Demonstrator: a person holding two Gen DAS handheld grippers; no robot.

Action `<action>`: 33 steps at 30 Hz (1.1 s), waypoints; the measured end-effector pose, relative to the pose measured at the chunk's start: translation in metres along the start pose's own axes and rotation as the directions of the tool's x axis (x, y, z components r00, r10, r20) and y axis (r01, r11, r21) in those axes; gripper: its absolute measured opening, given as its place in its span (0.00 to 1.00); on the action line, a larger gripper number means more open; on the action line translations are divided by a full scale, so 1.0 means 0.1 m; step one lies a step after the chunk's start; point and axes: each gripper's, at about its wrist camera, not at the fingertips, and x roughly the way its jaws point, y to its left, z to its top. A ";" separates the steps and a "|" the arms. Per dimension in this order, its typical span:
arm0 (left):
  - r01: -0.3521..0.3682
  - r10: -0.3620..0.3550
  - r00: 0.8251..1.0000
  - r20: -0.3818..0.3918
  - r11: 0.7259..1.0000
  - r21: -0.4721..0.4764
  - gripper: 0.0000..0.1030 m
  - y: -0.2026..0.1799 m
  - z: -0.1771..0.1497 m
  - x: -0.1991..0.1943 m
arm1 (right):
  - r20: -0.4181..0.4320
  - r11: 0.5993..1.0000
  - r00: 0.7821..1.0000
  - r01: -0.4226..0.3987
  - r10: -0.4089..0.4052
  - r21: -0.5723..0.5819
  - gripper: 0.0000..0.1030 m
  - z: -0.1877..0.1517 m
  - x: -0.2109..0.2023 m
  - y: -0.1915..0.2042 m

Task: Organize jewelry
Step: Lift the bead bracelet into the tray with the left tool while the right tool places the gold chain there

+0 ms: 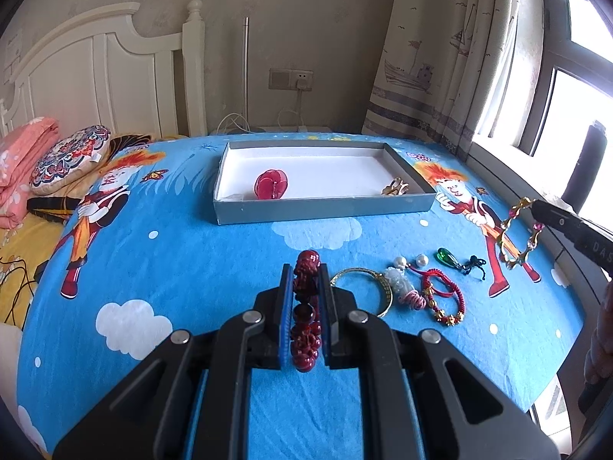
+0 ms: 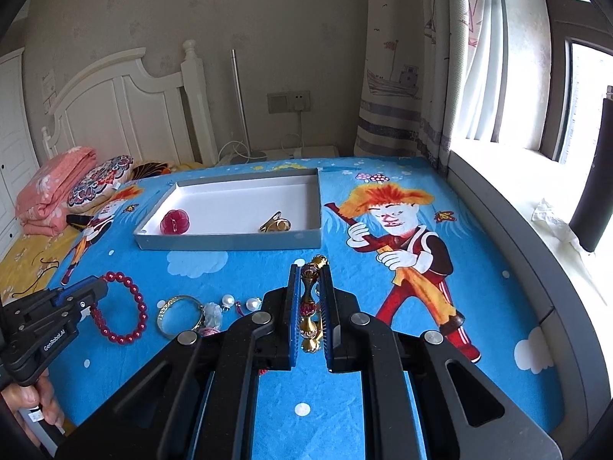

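A dark red bead bracelet (image 1: pixel 305 306) stands on edge, clamped between the left jaws. A gold bangle with pink stones (image 2: pixel 311 306) is pinched edge-on between the right jaws. Ahead of both jaws lies the shallow grey box (image 1: pixel 325 209), holding a red ornament (image 1: pixel 271 184) and a gold piece (image 1: pixel 395 187).

A child's bedroom at home.
White bed headboard (image 1: pixel 95 65), folded pink quilt (image 2: pixel 53 188), cartoon-printed blue sheet (image 1: pixel 172 253), ship-patterned curtain (image 2: pixel 402 57) beside a window (image 1: pixel 574 88).

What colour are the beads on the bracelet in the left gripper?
Dark red, glossy beads on the beaded bracelet held by the left gripper; clearest in the right wrist view.
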 end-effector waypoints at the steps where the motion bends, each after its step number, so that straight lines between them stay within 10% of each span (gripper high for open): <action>1: -0.001 0.001 1.000 0.000 1.000 -0.002 0.12 0.00 0.01 0.01 | -0.006 1.000 1.000 0.003 -0.003 0.001 0.11 0.00 0.03 0.02; 33: -0.037 0.038 0.995 0.096 0.999 -0.009 0.11 -0.10 1.20 0.66 | 0.007 0.997 0.997 0.073 -0.073 0.023 0.11 0.86 1.08 0.48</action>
